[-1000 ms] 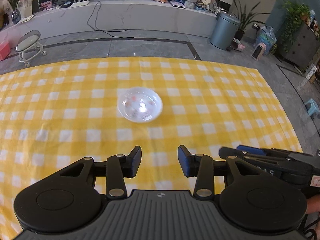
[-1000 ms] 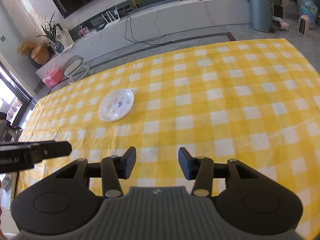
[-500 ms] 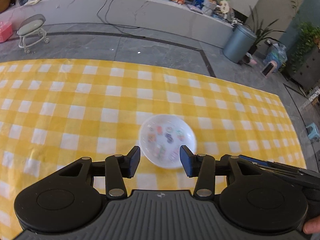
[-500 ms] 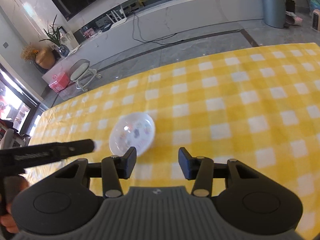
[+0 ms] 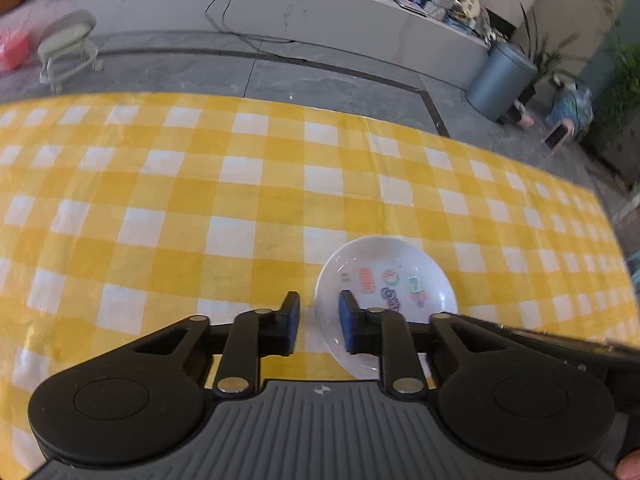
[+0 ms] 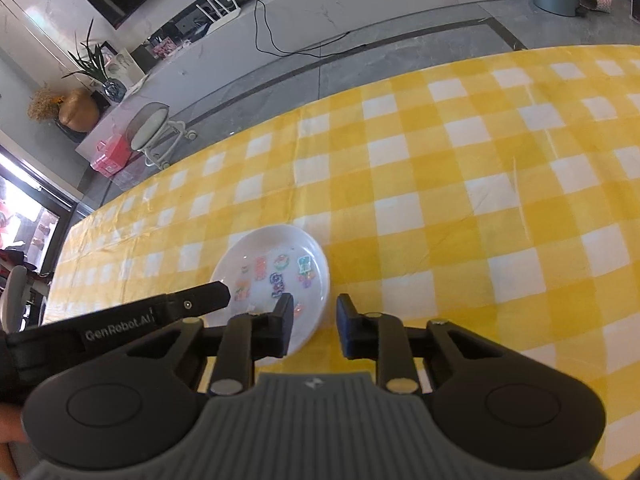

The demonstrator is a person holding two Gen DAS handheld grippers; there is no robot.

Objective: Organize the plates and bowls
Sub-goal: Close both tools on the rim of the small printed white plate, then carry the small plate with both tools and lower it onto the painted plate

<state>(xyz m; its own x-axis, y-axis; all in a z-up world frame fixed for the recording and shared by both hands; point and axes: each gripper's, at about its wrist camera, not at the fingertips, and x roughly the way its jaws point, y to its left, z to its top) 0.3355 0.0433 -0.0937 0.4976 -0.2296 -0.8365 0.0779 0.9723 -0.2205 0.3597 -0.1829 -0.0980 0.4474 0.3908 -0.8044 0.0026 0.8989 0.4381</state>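
My left gripper (image 5: 319, 322) straddles the left rim of the plate (image 5: 386, 276) on the checkered surface (image 5: 200, 208), fingers closing, no squeeze yet. Right gripper (image 6: 313, 330) closing over its right rim.

Plate (image 5: 400, 256): white glazed ceramic by its look, glossy and smooth, catching highlights along its rim; small coloured printed motifs are showing on its base. Cloth (image 5: 200, 200) covering the surface: yellow-and-white checked woven fabric, matt, with a fine visible weave and faint creases. Left claw (image 5: 319, 326) and right claw (image 6: 312, 330): matt black plastic links joined by bright metal rivets, the fingers (image 5: 290, 320) bearing blue pads that look rubbery; the housing below each is showing ribbed grey plastic. Floor (image 5: 280, 76): grey stone-like tiles, smooth and slightly sheeny. Bin (image 5: 500, 80): grey, satin, metal-like finish.
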